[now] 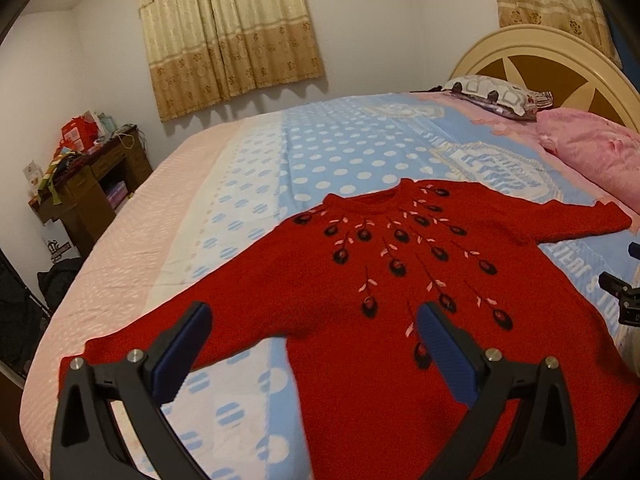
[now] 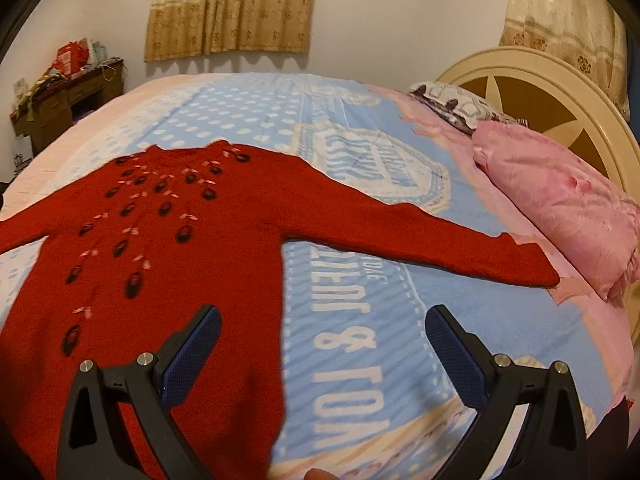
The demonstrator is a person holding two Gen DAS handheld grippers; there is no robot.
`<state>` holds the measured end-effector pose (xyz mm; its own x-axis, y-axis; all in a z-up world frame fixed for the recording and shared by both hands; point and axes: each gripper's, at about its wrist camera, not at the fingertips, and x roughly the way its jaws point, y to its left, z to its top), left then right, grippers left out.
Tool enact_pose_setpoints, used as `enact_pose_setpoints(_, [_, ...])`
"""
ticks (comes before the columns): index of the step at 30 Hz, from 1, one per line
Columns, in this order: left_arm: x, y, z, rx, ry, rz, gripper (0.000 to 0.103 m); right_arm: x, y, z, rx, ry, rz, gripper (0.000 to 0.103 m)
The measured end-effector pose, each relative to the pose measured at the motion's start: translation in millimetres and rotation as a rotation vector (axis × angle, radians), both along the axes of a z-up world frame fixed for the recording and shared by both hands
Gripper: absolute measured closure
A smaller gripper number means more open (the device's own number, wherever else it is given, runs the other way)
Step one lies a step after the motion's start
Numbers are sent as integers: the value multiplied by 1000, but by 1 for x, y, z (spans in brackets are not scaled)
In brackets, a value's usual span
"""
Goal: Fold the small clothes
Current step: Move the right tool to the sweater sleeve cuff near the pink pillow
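A red knitted sweater [image 1: 360, 292] with dark flower embroidery lies flat and face up on the bed, both sleeves spread out; it also shows in the right wrist view [image 2: 168, 248]. My left gripper [image 1: 316, 320] is open and empty, hovering over the sweater's left sleeve and armpit. My right gripper [image 2: 322, 322] is open and empty, above the sweater's right side edge, below the right sleeve [image 2: 440, 236]. A part of the right gripper [image 1: 624, 296] shows at the right edge of the left wrist view.
The bed has a blue polka-dot blanket [image 1: 340, 148] over a pink sheet [image 1: 132, 248]. Pink pillows [image 2: 560, 208] and a patterned pillow [image 2: 452, 104] lie by the cream headboard [image 2: 540, 80]. A cluttered wooden desk [image 1: 88, 184] stands past the bed's far left.
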<state>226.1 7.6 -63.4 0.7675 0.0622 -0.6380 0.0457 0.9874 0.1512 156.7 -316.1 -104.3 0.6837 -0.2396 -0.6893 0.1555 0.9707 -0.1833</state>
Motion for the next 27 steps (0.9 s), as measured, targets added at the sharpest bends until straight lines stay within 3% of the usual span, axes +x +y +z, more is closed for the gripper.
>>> enact_pose_setpoints(13, [33, -33, -26, -1, 18, -75, 0, 34, -86, -8, 52, 40, -158, 2])
enact_pose_setpoints(17, [42, -31, -33, 44, -27, -52, 0, 41, -122, -12, 110, 62, -230, 24])
enact_pose_setpoints(21, [49, -18, -38, 33, -48, -8, 0, 38, -165, -8, 174, 65, -316, 29])
enact_pose_setpoints(23, [53, -12, -46, 12, -27, 1, 0, 33, -192, -4, 232, 61, -369, 47])
enact_pose_setpoints(27, [57, -8, -65, 5, 21, 4, 0, 17, -248, 5, 317, 59, -474, 49])
